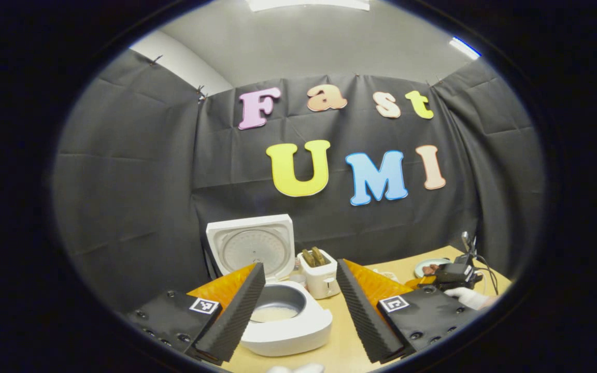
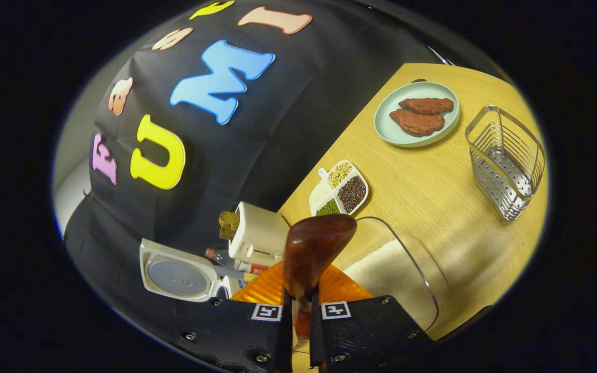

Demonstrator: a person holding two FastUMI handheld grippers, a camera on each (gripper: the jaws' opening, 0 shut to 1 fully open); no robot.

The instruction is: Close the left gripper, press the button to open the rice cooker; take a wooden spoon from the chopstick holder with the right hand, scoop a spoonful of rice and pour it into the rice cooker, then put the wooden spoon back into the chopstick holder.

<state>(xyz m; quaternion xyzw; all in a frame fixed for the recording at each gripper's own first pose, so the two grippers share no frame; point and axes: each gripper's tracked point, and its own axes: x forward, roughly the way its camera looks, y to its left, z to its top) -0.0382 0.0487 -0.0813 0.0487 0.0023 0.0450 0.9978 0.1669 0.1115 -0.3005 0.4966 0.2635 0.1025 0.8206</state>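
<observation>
Gripping the wooden spoon [image 2: 315, 243] handle, your right gripper [image 2: 298, 316] clamped, bowl up at 12 o'clock, your left gripper [image 1: 298, 305] spread wide, rice cooker [image 1: 283, 316] lid raised between its fingers, rice container [image 2: 397, 269] at 3 o'clock.

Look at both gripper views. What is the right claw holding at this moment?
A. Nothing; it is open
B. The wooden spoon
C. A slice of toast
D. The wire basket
B: in the right gripper view the right claw has both fingers closed on the handle of the wooden spoon, whose bowl sticks up in front of the camera above the table.
</observation>
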